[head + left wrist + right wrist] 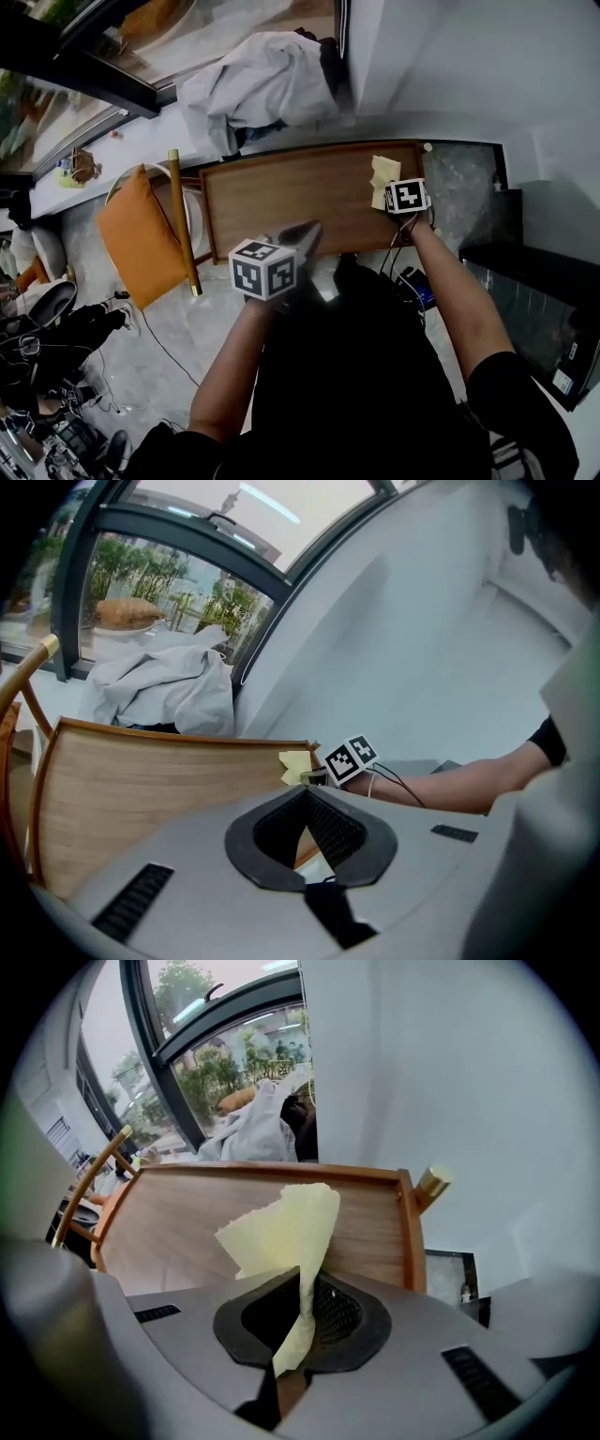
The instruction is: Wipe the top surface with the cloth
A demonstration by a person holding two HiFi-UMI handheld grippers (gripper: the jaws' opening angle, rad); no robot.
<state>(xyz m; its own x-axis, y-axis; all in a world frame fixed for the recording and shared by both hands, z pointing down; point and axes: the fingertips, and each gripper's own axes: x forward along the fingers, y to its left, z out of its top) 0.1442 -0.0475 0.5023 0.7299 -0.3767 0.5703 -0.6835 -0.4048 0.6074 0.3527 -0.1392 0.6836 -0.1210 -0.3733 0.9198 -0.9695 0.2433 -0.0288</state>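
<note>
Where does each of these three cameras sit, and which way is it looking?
Head view: on the person's head, looking steeply down at the table; shows the left arm, right arm, left gripper and right gripper.
Left gripper view: on the left gripper, looking along its shut jaws across the table toward the window; the right arm shows.
Right gripper view: on the right gripper, looking along jaws shut on the cloth toward the window; only its jaws show.
All three share the table and cloth.

An orange cushion [139, 236] is being propped on a chair [183, 220]; a white garment [258, 84] is being left heaped beside the window [244, 19].
</note>
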